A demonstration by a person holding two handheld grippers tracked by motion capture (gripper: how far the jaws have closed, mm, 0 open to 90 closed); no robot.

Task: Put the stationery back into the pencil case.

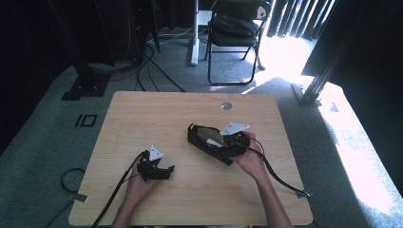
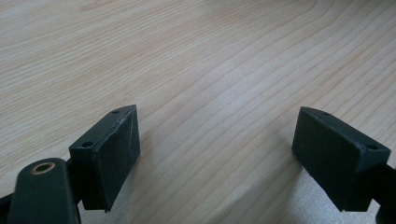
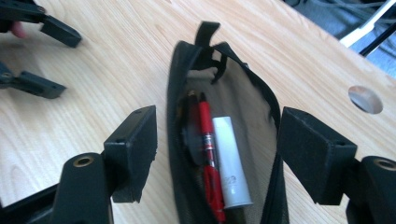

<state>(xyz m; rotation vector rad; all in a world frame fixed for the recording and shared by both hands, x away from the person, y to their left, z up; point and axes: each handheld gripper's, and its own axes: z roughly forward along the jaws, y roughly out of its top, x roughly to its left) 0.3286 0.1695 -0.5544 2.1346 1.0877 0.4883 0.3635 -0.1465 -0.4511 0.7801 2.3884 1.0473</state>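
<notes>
High view: my left gripper [image 1: 167, 169] rests on the table [image 1: 142, 114], my right gripper [image 1: 199, 135] over the black pouch [image 1: 205, 137] mid-table. Left gripper view: jaws apart over bare wood. Right gripper view: jaws apart astride the open pouch [image 3: 261, 116] holding a red pen [image 3: 208, 140] and white tube [image 3: 231, 163].

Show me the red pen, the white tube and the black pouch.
red pen [image 3: 206, 135], right gripper view, mid barrel
white tube [image 3: 229, 158], right gripper view, mid body
black pouch [image 3: 173, 140], right gripper view, left wall
</notes>
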